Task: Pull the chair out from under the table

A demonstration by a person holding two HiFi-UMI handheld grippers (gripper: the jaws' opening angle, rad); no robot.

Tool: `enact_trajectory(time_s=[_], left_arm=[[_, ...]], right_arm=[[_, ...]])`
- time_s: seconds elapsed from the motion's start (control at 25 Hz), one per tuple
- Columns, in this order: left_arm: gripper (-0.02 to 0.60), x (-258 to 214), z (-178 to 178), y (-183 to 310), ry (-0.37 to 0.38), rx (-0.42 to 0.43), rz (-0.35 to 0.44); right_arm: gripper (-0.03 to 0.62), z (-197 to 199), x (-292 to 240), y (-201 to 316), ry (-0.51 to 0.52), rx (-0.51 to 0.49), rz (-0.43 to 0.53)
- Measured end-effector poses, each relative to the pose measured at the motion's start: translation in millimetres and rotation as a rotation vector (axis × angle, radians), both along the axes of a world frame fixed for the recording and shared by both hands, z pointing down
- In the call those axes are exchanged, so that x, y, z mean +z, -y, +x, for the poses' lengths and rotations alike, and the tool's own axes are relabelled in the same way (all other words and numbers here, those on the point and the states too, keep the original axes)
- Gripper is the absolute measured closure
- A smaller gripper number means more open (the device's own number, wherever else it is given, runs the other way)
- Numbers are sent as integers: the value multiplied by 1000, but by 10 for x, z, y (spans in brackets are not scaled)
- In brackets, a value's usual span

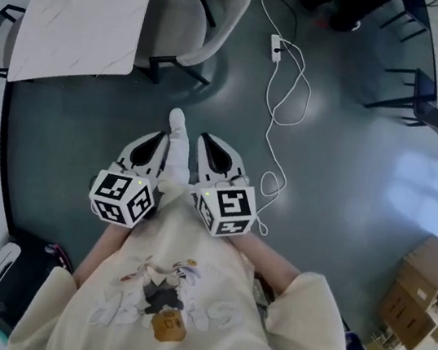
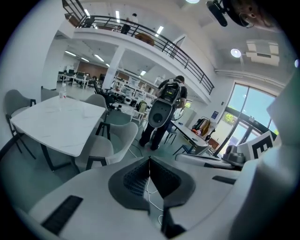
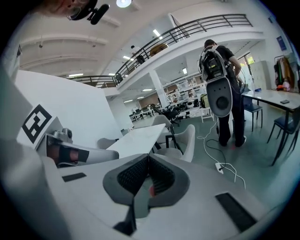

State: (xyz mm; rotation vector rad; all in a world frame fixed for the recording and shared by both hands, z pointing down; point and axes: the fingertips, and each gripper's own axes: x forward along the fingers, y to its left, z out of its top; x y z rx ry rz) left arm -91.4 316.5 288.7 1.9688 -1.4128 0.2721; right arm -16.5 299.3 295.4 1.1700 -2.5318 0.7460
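Note:
The grey chair [image 1: 201, 17] stands at the right side of the white marble table [image 1: 88, 9], its seat partly under the top. It also shows in the left gripper view, chair [image 2: 117, 140] beside table [image 2: 61, 123], and in the right gripper view, chair [image 3: 190, 138] beside table [image 3: 138, 137]. My left gripper [image 1: 156, 145] and right gripper [image 1: 213, 151] are held side by side in front of my body, well short of the chair. Both point toward it. The left gripper [image 2: 150, 161] is shut and empty. The right gripper [image 3: 149, 158] also looks shut with nothing in it.
A white cable with a power strip [image 1: 276, 49] snakes over the dark floor right of the chair. A person with a backpack [image 2: 164, 110] stands beyond it. Dark tables and chairs [image 1: 414, 86] stand far right, cardboard boxes [image 1: 424, 285] lower right, another grey chair [image 2: 16, 101] at the table's left.

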Motion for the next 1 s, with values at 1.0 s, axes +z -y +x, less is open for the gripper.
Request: enact_trajectory(time_s=[1.0], left_arm=[[571, 148, -555, 2357, -11, 230, -9]], right_arm=[[584, -471, 123, 2375, -23, 227, -132]])
